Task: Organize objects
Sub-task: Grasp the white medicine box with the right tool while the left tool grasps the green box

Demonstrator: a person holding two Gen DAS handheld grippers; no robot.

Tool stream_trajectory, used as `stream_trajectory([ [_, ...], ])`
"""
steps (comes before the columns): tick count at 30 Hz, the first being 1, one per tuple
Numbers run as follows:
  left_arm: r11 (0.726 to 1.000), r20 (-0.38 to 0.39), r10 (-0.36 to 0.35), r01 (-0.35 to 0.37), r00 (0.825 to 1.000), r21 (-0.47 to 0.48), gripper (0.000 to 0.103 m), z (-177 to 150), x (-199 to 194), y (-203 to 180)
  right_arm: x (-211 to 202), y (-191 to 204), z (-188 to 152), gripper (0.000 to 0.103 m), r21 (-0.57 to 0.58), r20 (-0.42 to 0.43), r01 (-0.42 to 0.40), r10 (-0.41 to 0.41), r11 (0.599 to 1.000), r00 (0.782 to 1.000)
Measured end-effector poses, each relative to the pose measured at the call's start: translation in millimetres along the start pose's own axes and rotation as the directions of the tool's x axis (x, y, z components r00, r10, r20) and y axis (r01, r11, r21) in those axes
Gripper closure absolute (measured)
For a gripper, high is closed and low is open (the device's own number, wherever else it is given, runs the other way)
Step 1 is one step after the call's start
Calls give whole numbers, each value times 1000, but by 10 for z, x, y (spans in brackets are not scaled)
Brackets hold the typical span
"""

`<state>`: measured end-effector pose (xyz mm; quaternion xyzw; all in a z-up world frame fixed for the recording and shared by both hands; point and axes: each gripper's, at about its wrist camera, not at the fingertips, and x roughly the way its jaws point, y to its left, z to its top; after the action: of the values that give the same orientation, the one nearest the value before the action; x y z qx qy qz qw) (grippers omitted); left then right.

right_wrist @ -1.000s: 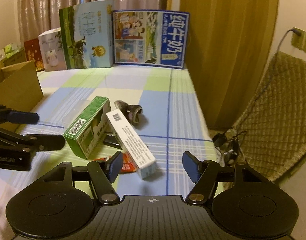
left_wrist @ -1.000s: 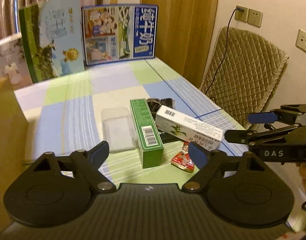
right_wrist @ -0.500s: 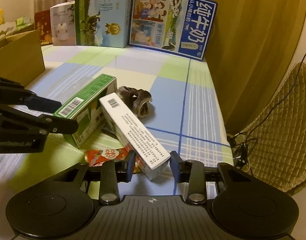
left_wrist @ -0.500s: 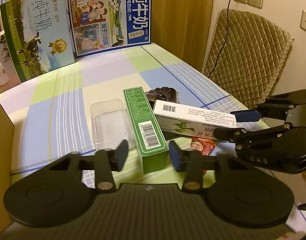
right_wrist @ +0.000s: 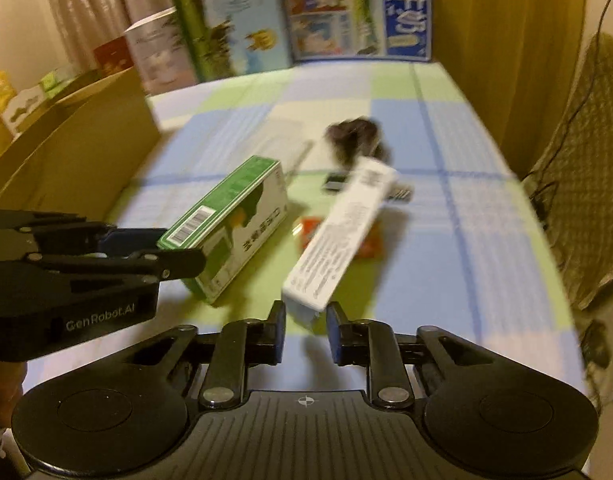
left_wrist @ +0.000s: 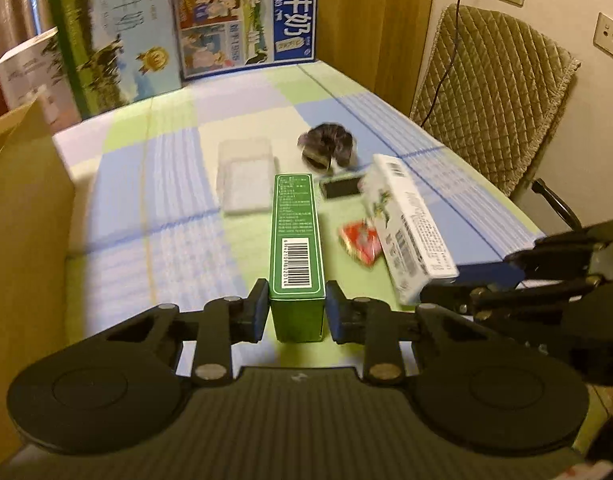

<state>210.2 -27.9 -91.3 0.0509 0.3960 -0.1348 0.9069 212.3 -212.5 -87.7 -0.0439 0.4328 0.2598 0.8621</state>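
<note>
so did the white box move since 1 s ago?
Yes. The white box, clamped in the right gripper, has swung off the green box it leaned across, uncovering the black item near the dark scrunchie.

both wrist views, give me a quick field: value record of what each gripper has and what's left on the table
left gripper: shut on green box, gripping its near end
right gripper: shut on white box, gripping its near end
left on table: red packet, clear plastic case, dark scrunchie, small black item
surface: checked cloth
left side: cardboard box
</note>
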Motion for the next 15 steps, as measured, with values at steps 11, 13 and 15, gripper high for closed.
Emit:
stream_trajectory([
  [11, 1000, 5, -6, 6, 1000, -15, 72, -159, -62, 59, 19, -189, -24, 27, 194, 29, 43, -50, 980, 998],
  [13, 1000, 12, -8, 8, 1000, -22, 70, -141, -51, 65, 38, -273, -10, 27, 245, 22, 56, -63, 968, 998],
  [15, 1000, 18, -1, 2, 1000, -31, 67, -116, -36, 84, 77, -314, 25, 27, 272, 23, 60, -69, 960, 997],
])
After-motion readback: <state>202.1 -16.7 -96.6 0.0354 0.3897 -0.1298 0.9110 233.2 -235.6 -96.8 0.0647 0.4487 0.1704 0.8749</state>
